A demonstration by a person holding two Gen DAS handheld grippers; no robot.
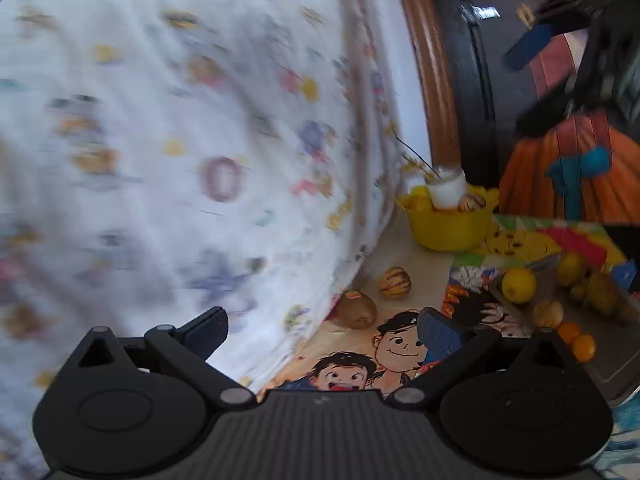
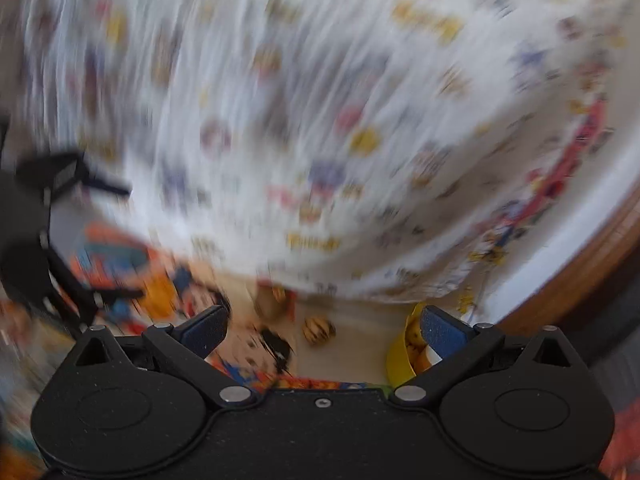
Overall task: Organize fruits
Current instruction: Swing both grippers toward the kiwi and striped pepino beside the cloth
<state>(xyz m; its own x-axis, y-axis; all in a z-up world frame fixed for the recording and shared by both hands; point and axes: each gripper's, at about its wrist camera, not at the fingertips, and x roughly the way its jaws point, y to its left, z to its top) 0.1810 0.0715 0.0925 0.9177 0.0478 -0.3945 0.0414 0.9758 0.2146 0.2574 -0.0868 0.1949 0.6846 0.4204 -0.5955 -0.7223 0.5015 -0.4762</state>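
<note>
While both views are pretty smeared, you can still see the left gripper (image 1: 322,330) has its fingers spread wide with nothing between them. Just ahead of it sits a brown kiwi (image 1: 357,309) with a sticker, and a bit further on a striped yellow fruit (image 1: 395,282), both on the cartoon-print cloth (image 1: 400,344). Further ahead and to the right there's a yellow bowl (image 1: 450,222) with fruit and a white cup (image 1: 447,190) inside. Off to the right, a grey tray (image 1: 612,364) holds a lemon (image 1: 519,285) and some little oranges (image 1: 578,340). The right gripper (image 2: 323,330) is spread too, empty, with the bowl right behind its right finger.
</note>
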